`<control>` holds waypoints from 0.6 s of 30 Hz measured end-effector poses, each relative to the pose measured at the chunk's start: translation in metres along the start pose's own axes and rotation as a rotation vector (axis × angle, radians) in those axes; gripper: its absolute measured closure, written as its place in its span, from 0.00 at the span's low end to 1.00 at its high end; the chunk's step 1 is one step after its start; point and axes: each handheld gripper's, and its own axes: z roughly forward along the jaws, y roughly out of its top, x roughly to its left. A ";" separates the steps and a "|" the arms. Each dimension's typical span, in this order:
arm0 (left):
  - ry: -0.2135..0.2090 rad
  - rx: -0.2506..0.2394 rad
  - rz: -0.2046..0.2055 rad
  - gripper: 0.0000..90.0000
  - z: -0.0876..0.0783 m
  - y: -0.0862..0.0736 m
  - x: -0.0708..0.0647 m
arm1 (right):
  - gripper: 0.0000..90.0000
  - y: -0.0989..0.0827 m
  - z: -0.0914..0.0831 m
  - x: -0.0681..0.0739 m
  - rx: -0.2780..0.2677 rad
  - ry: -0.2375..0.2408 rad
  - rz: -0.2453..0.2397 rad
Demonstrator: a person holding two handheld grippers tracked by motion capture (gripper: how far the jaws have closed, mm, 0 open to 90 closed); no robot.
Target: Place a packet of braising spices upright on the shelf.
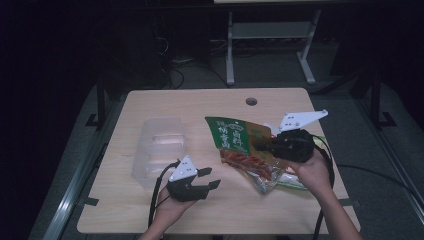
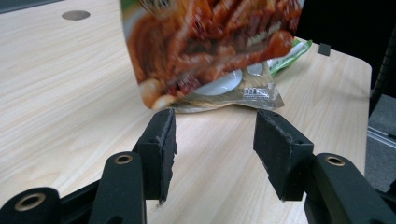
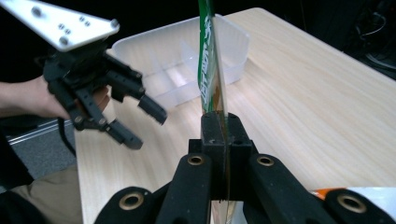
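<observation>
High view, with both gripper views. We held the snack bag in the right gripper, whose jaws were clenched flat on the bag's edge; in the right gripper view the foil rose edge-on straight out of the closed pads. The bag hung tilted over the counter at about 3 o'clock of centre, its lower corner close to the wood, though we could not tell whether it touched. A second packet lay beneath it. The left gripper stood released at 7 o'clock, nothing between its pads, its jaws facing the bag's lower seam and just short of it. The clear plastic bin waited at 9 o'clock, near the left gripper.

We judged the step to be carrying the bag to the bin. To do it well, we would keep the right grip firm, lift until the low corner cleared the counter, and steady the free seam with the left gripper before lowering the bag upright into one compartment.
</observation>
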 end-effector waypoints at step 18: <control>-0.010 0.004 0.023 0.47 0.001 -0.004 -0.005 | 1.00 0.035 0.020 -0.015 -0.024 -0.007 0.008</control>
